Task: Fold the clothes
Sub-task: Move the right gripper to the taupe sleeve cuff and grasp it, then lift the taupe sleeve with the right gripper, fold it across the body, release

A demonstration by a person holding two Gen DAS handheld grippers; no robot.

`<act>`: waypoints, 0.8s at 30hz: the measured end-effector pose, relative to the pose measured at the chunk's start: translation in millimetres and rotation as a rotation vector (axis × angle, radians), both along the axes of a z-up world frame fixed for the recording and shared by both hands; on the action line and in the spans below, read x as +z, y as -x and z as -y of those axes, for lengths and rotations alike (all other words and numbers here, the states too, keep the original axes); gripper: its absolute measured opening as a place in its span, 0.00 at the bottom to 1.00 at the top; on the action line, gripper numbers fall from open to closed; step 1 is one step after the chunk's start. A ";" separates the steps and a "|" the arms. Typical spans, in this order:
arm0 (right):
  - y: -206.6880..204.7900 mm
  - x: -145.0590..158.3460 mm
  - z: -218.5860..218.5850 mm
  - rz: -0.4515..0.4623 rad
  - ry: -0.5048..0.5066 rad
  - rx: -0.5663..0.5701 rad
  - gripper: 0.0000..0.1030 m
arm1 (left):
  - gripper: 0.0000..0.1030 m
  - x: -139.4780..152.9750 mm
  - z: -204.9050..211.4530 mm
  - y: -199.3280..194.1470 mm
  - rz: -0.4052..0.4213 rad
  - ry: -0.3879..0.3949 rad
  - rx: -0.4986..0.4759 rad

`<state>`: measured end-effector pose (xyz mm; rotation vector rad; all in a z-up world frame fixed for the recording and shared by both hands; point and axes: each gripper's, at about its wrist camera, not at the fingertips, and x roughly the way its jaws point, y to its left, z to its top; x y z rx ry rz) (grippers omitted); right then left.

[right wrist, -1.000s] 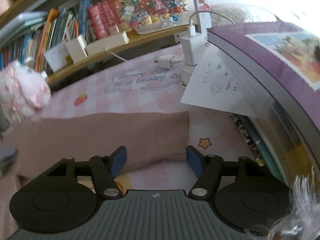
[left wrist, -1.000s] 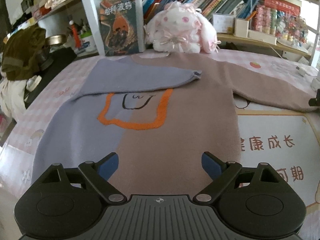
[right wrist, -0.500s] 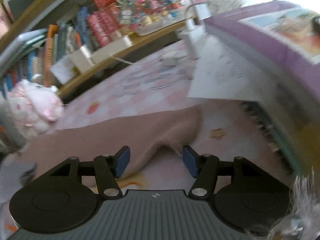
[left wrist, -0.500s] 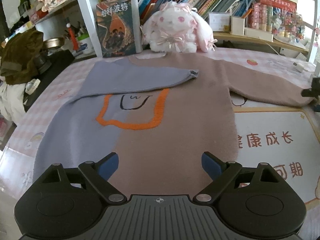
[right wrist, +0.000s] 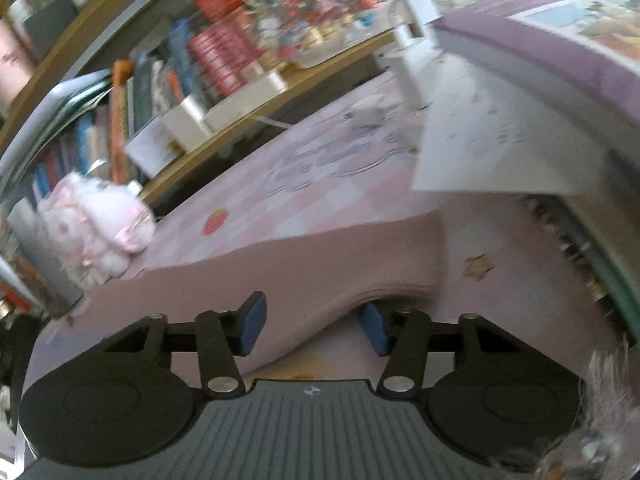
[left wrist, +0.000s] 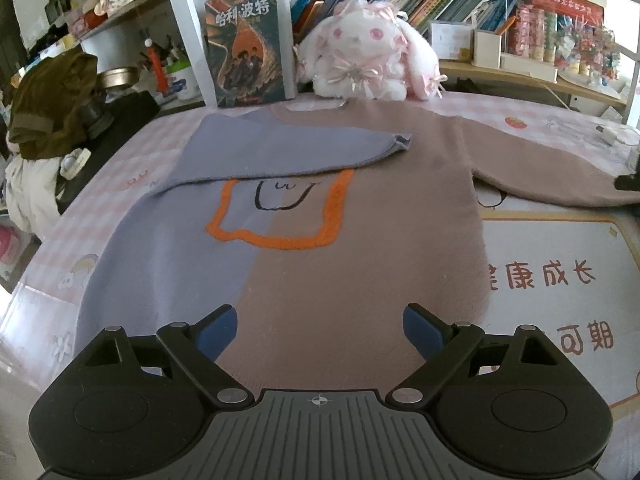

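Note:
A sweater (left wrist: 320, 248), half blue and half dusty pink with an orange outline on the chest, lies flat on the table. Its blue sleeve (left wrist: 288, 148) is folded across the chest. Its pink sleeve (left wrist: 540, 168) stretches out to the right. My left gripper (left wrist: 320, 330) is open and empty over the sweater's bottom hem. My right gripper (right wrist: 312, 322) has its jaws partly closed around the pink sleeve's cuff (right wrist: 360, 264), which is lifted off the table. The view is blurred.
A plush rabbit (left wrist: 368, 56) and a standing book (left wrist: 248, 44) sit behind the sweater's collar, before a bookshelf. Chargers (right wrist: 372, 112), a paper sheet (right wrist: 500, 148) and a purple book stack (right wrist: 560, 60) lie at the right. Dark clothing (left wrist: 48, 104) is piled at the left.
My right gripper narrowed around the pink cuff and lifted it while tilting and swinging. My left gripper pulled back slightly and stayed open.

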<state>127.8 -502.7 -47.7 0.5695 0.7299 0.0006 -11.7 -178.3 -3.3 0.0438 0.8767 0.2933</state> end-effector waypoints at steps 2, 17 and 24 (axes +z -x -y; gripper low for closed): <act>-0.1 -1.7 7.9 -0.006 -0.006 -0.017 0.37 | 0.90 -0.6 0.1 -0.3 -0.002 0.003 -0.005; 0.8 29.8 2.8 0.051 -0.007 0.023 0.05 | 0.90 -2.3 -13.5 1.3 0.022 0.025 -0.033; -2.4 69.3 -30.7 0.126 -0.021 0.095 0.05 | 0.90 -2.9 -33.7 7.9 0.056 0.067 -0.091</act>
